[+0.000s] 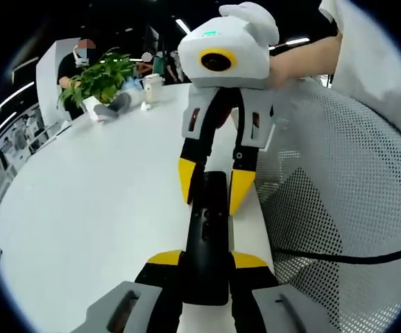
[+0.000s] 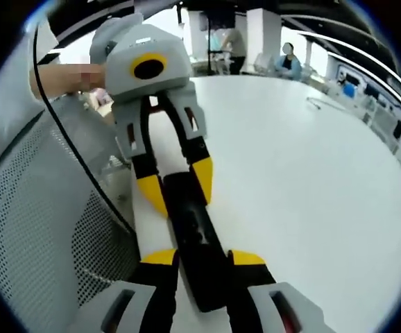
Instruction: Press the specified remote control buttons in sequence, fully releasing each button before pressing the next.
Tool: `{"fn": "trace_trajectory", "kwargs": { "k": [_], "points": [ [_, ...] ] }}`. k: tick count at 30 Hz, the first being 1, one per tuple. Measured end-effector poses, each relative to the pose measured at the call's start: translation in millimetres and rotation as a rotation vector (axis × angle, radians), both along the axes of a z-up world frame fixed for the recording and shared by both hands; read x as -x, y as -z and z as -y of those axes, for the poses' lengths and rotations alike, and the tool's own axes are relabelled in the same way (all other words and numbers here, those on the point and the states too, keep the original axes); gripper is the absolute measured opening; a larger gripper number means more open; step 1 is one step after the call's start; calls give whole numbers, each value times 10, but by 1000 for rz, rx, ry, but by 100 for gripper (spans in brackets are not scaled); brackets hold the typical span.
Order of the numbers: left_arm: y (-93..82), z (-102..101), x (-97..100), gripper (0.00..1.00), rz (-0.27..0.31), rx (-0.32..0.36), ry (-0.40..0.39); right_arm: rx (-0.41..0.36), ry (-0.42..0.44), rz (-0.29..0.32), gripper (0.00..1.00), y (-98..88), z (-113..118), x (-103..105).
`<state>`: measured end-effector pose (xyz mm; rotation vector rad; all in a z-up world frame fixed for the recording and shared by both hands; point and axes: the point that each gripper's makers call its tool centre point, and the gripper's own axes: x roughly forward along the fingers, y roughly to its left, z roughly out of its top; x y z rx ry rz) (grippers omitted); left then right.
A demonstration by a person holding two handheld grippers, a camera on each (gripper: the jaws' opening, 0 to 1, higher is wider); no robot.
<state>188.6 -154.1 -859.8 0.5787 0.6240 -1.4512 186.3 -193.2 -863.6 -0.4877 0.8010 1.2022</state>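
One black remote control (image 1: pixel 207 236) lies lengthwise near the edge of the white bench (image 1: pixel 82 208), and two hand-held grippers have it between them, one at each end. In the left gripper view the left hand-held gripper (image 1: pixel 207 260) has its two yellow-tipped jaws closed against the sides of the remote's near end, while the right hand-held gripper (image 1: pixel 211 187) comes in from the far side with its two yellow tips straddling the other end; whether those tips actually touch the remote I cannot tell. The right gripper view shows the same in mirror: the right hand-held gripper (image 2: pixel 204 260) brackets the remote control (image 2: pixel 193 236) closely, and the left hand-held gripper (image 2: pixel 180 184) sits at the far end. One perforated white chair back (image 1: pixel 339 194) stands just beside the bench edge. At the bench's far side stand one potted plant (image 1: pixel 100 80) and one cup (image 1: pixel 152 87)
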Motion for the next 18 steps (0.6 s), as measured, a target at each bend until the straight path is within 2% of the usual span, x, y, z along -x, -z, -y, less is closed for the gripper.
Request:
{"fn": "trace_trajectory", "kwargs": {
  "k": [1, 2, 5, 10, 18],
  "points": [
    [4, 6, 20, 24, 0, 0, 0, -25, -17, 15, 26, -22, -15, -17],
    [3, 10, 22, 24, 1, 0, -6, -21, 3, 1, 26, -15, 8, -8],
    [4, 8, 48, 24, 5, 3, -21, -32, 0, 11, 27, -20, -2, -4],
    [-4, 1, 48, 24, 4, 13, -44, 35, -77, 91, 26, 11, -4, 9],
    [-5, -7, 38, 24, 2, 32, -80, 56, -129, 131, 23, -1, -37, 47]
  ]
}}
